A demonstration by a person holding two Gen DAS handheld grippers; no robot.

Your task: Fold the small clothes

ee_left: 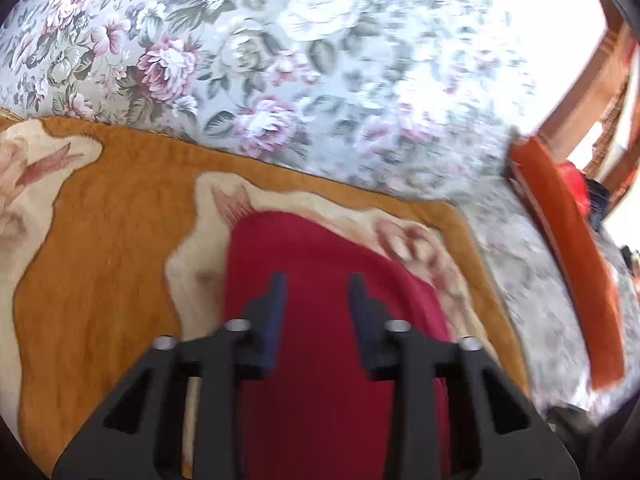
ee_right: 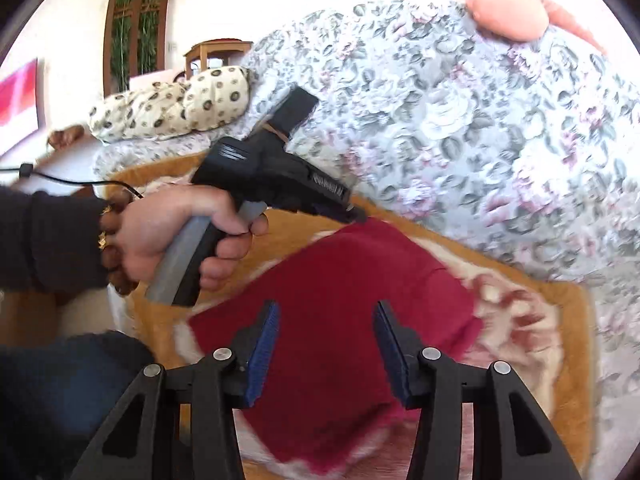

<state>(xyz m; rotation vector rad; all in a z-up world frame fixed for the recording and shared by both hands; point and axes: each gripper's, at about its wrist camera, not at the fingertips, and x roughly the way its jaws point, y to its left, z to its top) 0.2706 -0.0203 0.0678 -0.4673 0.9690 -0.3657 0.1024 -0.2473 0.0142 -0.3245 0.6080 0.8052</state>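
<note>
A dark red folded garment (ee_left: 320,340) lies flat on an orange and cream blanket (ee_left: 100,260) on a sofa seat. My left gripper (ee_left: 318,280) is open and empty, just above the garment's far part. In the right wrist view the same garment (ee_right: 340,300) lies ahead, and my right gripper (ee_right: 326,308) is open and empty above its near part. The left gripper (ee_right: 352,216), held in a hand (ee_right: 176,236), shows there with its tips at the garment's far corner.
The floral sofa back (ee_left: 280,60) rises behind the blanket (ee_right: 568,360). An orange strap-like object (ee_left: 572,264) lies at the right in the left wrist view. A spotted cushion (ee_right: 172,104) and a pink cushion (ee_right: 508,12) rest on the sofa. A wooden cabinet (ee_right: 216,52) stands far back.
</note>
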